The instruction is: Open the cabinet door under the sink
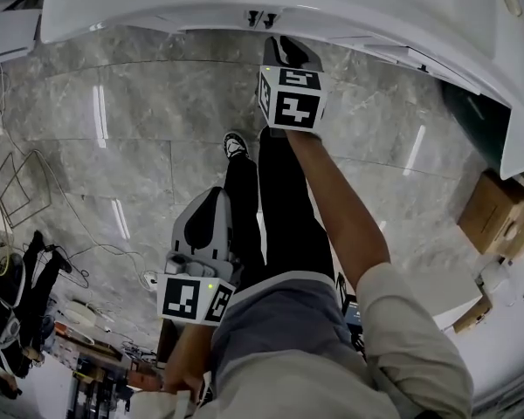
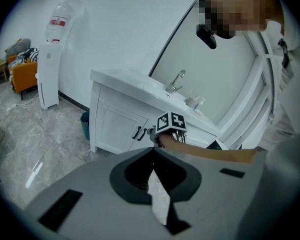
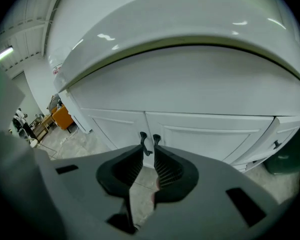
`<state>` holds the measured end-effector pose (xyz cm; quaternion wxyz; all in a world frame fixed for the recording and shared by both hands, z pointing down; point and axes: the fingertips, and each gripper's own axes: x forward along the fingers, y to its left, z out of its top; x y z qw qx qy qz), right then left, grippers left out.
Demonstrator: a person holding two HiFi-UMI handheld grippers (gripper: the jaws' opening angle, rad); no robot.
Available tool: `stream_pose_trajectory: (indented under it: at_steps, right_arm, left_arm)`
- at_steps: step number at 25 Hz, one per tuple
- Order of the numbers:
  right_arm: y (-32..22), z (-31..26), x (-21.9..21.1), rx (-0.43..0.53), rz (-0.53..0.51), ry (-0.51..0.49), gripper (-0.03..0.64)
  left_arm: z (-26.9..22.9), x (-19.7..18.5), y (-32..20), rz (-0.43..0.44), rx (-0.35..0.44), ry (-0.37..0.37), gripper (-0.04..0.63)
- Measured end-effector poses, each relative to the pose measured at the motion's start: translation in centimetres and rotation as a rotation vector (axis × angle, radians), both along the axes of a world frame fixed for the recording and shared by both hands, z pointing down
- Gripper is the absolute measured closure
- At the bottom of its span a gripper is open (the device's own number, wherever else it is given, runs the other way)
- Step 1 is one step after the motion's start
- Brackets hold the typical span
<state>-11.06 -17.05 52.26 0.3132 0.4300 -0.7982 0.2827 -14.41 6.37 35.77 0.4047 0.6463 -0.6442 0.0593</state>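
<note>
Cabinet door (image 3: pixel 205 134) is being faced by the right gripper (image 3: pixel 149 152), its fingers (image 3: pixel 166 168) slightly spread just short of the two close-set handles (image 3: pixel 156 140), so a pinch on both or neither is being risked, while the left gripper (image 2: pixel 153 150) is being held back, fingers (image 2: pixel 136 174) pressed together.

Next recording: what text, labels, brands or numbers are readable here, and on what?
No text is readable in any view.
Water bottle: red label, print too small to read.
Marker cubes: black-and-white square patterns only, no letters or digits.
Cabinet doors: no print in sight.
</note>
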Motion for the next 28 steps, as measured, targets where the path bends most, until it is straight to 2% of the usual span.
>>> stream_pose_trajectory:
  at_steps: [6,15,20,28]
  right_arm:
    - [-2.0,3.1,-0.6,-0.041,0.028,0.005,0.531]
    - [-4.1,6.0,-1.5,-0.034,0.038,0.068,0.529]
    - [-4.6,7.1,-1.6,-0.063,0.063,0.068,0.529]
    - [-5.2,8.2,-2.1,-0.049,0.099,0.088,0.532]
  left_arm:
    - [1.4,-0.2,0.2,-0.01,-0.026,0.002,0.594]
    - [2.3,-0.8,0.5,-0.03,-0.048,0.003,0.594]
    - [2.6,-1.0,0.2,-0.04,-0.051,0.008,0.594]
    - [3.3,-1.8,0.7,-0.064,-0.062,0.016,0.594]
